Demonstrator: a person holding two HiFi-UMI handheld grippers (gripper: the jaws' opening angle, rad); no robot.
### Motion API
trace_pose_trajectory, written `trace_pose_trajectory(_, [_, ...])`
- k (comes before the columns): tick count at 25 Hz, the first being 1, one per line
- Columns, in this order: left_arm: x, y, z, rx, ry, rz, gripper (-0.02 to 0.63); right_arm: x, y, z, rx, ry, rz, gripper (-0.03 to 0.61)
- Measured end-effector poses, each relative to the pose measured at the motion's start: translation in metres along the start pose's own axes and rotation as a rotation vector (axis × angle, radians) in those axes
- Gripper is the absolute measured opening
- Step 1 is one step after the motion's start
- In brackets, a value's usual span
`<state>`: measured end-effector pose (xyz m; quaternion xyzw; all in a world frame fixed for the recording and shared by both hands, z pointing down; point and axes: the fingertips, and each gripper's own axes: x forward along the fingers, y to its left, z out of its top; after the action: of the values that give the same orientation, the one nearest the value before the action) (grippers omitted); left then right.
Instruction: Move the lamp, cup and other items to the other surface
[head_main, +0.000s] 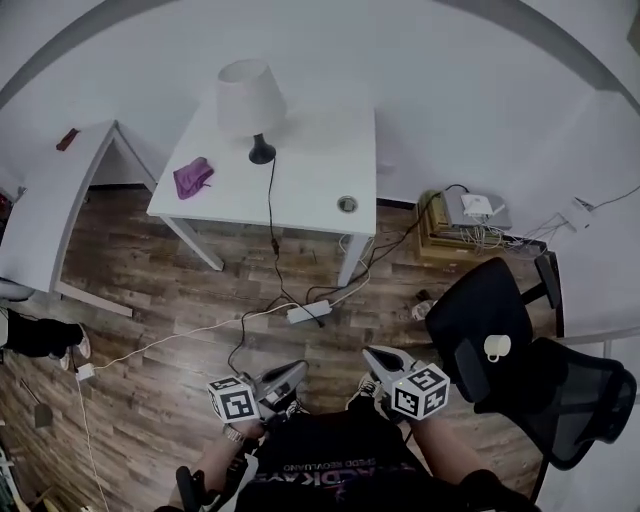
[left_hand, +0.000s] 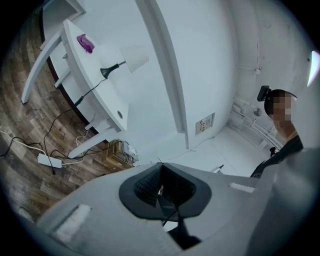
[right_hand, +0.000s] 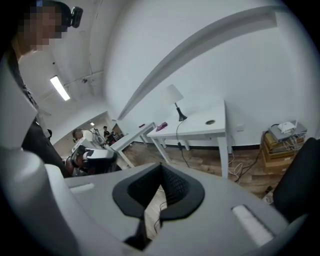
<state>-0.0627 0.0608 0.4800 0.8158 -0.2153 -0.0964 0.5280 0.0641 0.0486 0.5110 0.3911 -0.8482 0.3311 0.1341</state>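
One lamp (head_main: 250, 95), one purple cloth (head_main: 193, 176), one cup (head_main: 497, 346), one black chair (head_main: 475, 305), and two white tables (head_main: 310, 190).

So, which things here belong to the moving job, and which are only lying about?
For the job: lamp, purple cloth, white cup.
Lying about: power strip, black chair, router.

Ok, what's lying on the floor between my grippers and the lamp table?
In the head view, a white power strip and loose cables lie on the wood floor; the black cord of the lamp drops from the table toward it.
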Motion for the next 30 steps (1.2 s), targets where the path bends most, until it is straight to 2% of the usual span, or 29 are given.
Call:
trace_pose_trajectory(9, [-0.066,0.012,0.028,0.014,-0.104,0.040,-0.002,0.063,0.099,-0.004,0.017,0.035,0.224,0.005])
trace_pose_trajectory(13, [-0.091,0.018,0.037,0.018,-0.142,0.043,-0.002,0.082,0.133,-0.010,-0.039,0.067,0.279,0.004])
trace_pose_trajectory(18, [-0.115,0.019,0.042,0.015,-0.169,0.043,-0.002,0.096,0.163,-0.014,-0.109,0.088,0.312,0.005])
trace_pose_trajectory(30, [-0.145,0.023,0.036,-0.006,-0.211,0.035,-0.003,0.107,0.186,-0.027,-0.113,0.110,0.333,0.004])
